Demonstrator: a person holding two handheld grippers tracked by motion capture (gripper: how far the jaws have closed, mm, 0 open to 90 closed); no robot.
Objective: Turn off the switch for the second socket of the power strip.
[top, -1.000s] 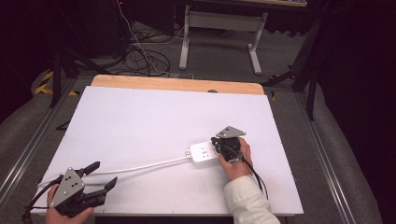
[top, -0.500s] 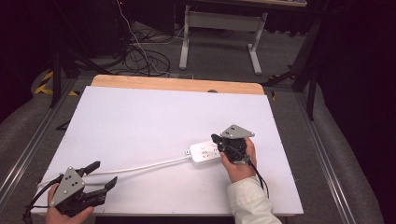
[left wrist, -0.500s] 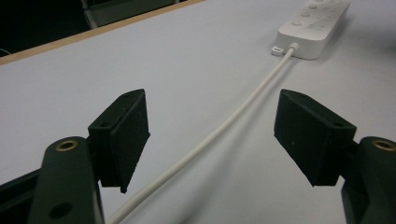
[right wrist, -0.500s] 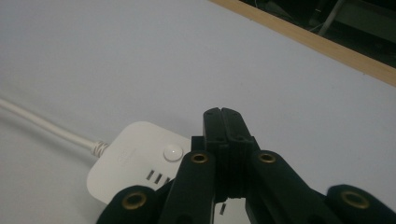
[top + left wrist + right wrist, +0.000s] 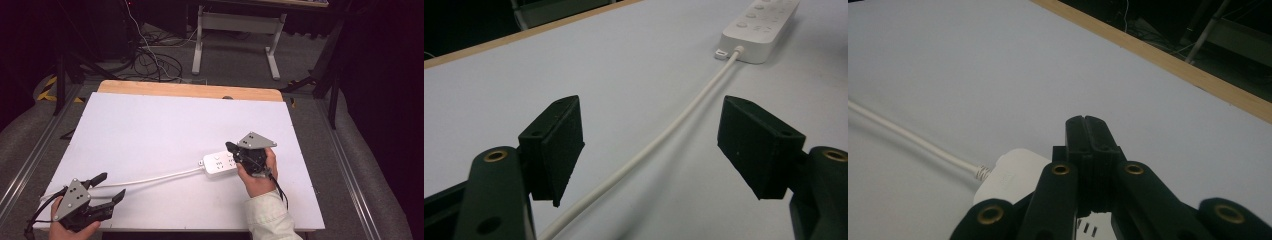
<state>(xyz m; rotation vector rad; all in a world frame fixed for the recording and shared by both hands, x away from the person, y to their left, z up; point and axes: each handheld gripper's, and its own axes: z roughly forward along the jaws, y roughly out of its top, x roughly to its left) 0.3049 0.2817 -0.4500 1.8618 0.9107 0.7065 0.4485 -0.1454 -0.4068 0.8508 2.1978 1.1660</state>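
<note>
On the white worktop (image 5: pixel 165 125), your right tool (image 5: pixel 231 147) sits closed over the power strip (image 5: pixel 218 164), while your left tool (image 5: pixel 111 188) gapes astride its cord (image 5: pixel 659 142).

The high view looks down and forward from above the near edge of the white table (image 5: pixel 165 125), taking in the whole surface, its wooden far edge and the dark floor beyond. The left gripper view rides low at the near left corner, just above the surface, facing along the white cable (image 5: pixel 659 145) toward the power strip (image 5: pixel 761 25) near the right edge. The right gripper view sits very close over that same power strip (image 5: pixel 1008 177), facing the far edge. All three share the strip and its cable; in the high view they lie across the near half, power strip (image 5: pixel 220 164) to the right, cable (image 5: pixel 150 179) trailing left.
</note>
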